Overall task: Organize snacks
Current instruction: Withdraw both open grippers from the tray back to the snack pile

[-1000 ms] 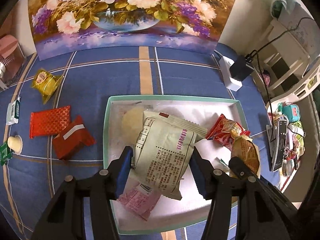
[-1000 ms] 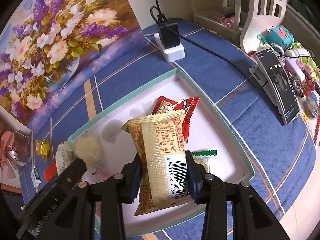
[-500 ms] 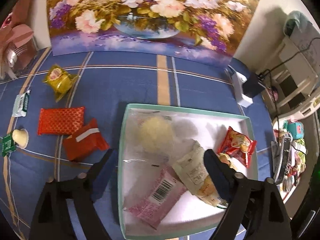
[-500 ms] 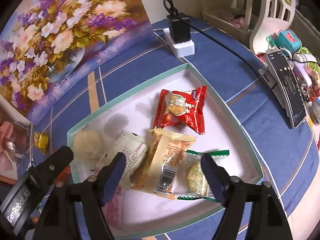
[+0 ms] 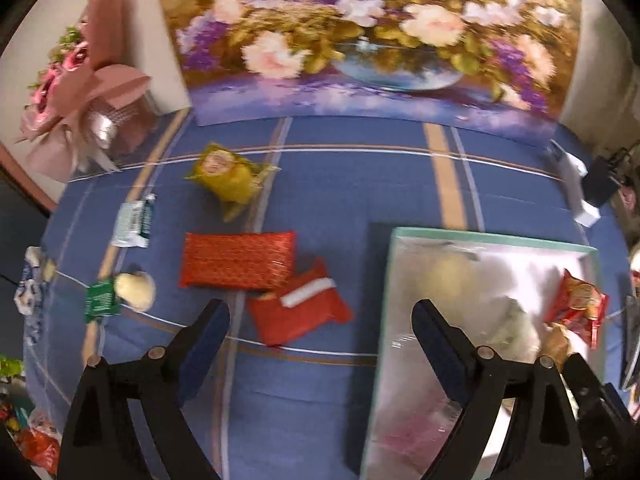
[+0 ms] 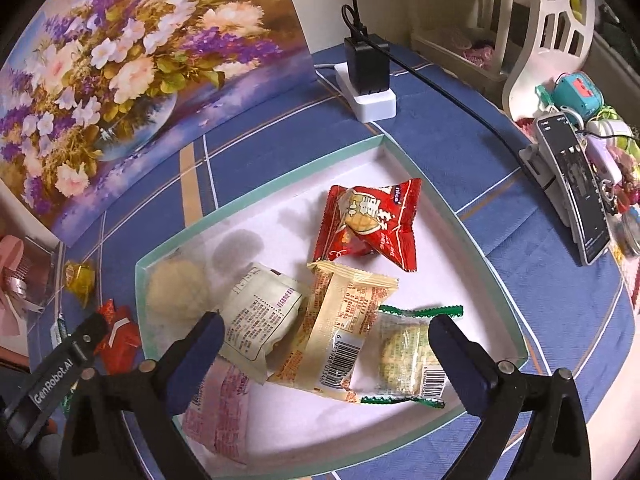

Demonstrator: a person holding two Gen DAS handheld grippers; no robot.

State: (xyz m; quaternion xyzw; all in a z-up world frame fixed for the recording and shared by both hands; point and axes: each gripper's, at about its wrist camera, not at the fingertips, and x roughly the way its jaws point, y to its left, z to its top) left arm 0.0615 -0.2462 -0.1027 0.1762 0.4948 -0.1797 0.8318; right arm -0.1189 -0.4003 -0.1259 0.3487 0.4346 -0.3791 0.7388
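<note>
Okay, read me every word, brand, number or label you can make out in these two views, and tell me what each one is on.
"GenRobot.AI": white lettering on the black left gripper, seen in the right wrist view.
"nico": small white word on the red foil snack packet in the mint-rimmed white tray.
Barcode digits and red print on the cream plastic snack packet: too small to read reliably.
Print on the white paper-like packet, pink packet, green-edged clear biscuit packet: unreadable.
Left wrist view: blurred, nothing legible.

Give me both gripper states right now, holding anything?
Left gripper: open, jaws just widened, nothing between them, over the blue checked tablecloth.
Right gripper: open, jaws just widened, holding nothing, above the pale yellow snack packet.
</note>
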